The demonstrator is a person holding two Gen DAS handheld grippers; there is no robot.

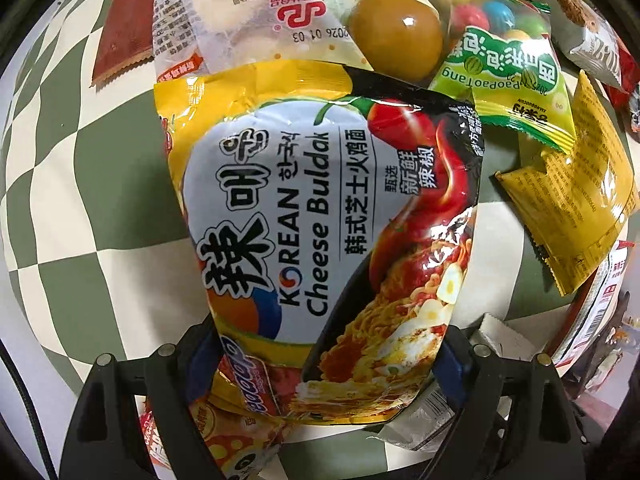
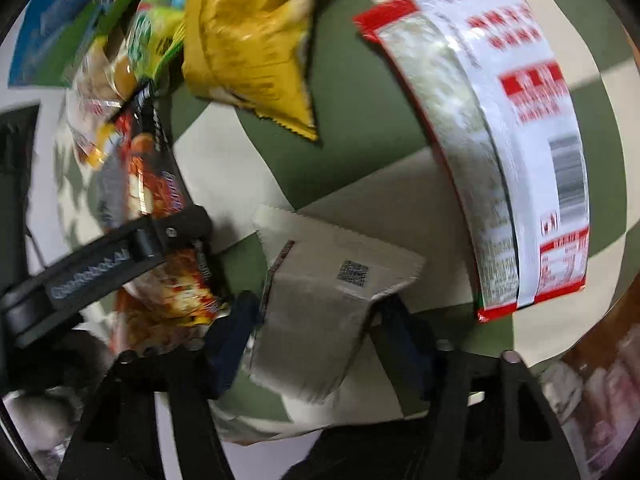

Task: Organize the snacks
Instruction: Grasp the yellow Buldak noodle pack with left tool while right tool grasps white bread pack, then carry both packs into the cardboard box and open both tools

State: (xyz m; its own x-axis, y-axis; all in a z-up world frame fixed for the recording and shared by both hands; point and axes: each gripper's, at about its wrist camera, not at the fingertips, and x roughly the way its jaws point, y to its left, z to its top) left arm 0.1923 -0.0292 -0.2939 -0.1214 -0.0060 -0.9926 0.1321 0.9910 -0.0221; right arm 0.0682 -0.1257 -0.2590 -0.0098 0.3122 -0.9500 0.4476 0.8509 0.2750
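The left gripper (image 1: 328, 364) is clamped on the Cheese Buldak noodle packet (image 1: 324, 216), lifted over the checkered cloth (image 1: 80, 208). The right gripper (image 2: 316, 332), beside that packet, pinches a grey sachet (image 2: 320, 300). Both films look slick and may slip, dropping onto the cloth.

a big yellow noodle packet (image 1: 320, 248) (korean cheese buldak, glossy and puffed) sits lengthwise between the left tongs (image 1: 324, 364), lifted over the checked surface (image 1: 80, 184). beyond it lie a clear bread wrapper (image 1: 224, 20), a brown egg pouch (image 1: 394, 32) and a green gumball bag (image 1: 504, 64). a flat grey sachet (image 2: 328, 300) lies between the right tongs (image 2: 316, 344), beside a long red-and-white packet (image 2: 500, 152).
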